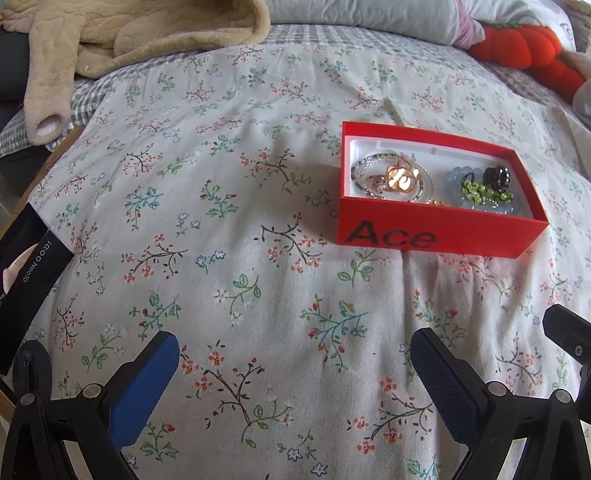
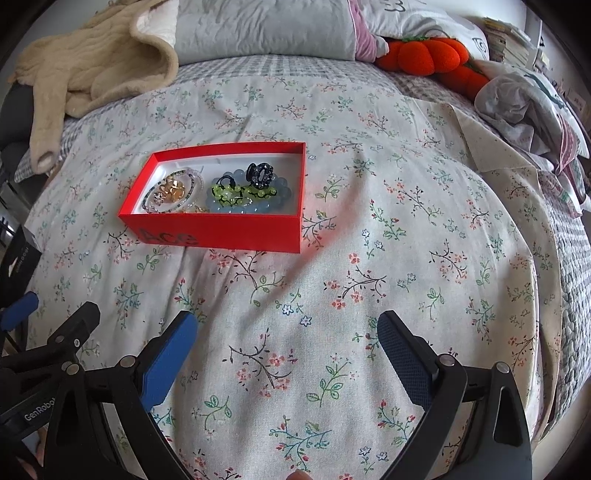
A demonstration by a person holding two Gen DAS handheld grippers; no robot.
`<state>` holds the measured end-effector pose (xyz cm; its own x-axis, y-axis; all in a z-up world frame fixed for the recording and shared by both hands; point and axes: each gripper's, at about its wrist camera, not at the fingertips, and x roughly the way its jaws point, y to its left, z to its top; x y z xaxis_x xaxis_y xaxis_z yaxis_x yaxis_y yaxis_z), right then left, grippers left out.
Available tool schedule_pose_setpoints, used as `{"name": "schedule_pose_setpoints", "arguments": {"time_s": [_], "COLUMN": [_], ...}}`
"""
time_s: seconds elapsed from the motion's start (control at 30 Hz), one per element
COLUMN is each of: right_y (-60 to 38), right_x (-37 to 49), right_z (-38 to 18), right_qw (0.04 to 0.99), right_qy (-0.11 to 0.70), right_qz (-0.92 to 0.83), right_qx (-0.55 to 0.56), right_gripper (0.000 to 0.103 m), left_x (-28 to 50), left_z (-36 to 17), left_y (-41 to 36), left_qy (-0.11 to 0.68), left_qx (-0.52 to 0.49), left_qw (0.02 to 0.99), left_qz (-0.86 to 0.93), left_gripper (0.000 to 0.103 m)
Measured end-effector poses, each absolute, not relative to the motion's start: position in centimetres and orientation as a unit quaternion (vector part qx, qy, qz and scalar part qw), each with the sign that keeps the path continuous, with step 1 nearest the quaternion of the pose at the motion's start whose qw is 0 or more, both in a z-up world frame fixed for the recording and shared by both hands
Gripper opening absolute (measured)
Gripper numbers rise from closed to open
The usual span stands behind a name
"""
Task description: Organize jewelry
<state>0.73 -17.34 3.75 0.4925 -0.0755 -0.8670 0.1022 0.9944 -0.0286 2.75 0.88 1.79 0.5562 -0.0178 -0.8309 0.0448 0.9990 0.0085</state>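
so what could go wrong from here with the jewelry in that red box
1. The red box sits on a soft, wrinkled bedspread, so pressing on a wall could tip it.
2. The bracelets and green beads lie piled and overlapping; lifting one may drag another out.
3. Both the left gripper and right gripper are open and empty; their wide fingers may struggle with small pieces.

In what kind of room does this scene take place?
Most likely a bedroom: the red box sits on a floral bedspread, with pillows at the far end and a beige garment thrown beside them.
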Motion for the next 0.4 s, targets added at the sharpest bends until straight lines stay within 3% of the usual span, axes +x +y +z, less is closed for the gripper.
{"name": "schedule_pose_setpoints", "arguments": {"time_s": [0.4], "right_y": [-17.12], "right_x": [0.88], "right_z": [3.18], "right_qw": [0.859], "right_qy": [0.509], "right_qz": [-0.049], "right_qx": [0.012], "right_gripper": [0.099], "left_x": [2.92], "left_z": [1.12], "left_y": [1.21], "left_qy": [0.485], "left_qx": [0.014], "left_qw": [0.874], "left_qz": [-0.017], "left_gripper": [0.103]}}
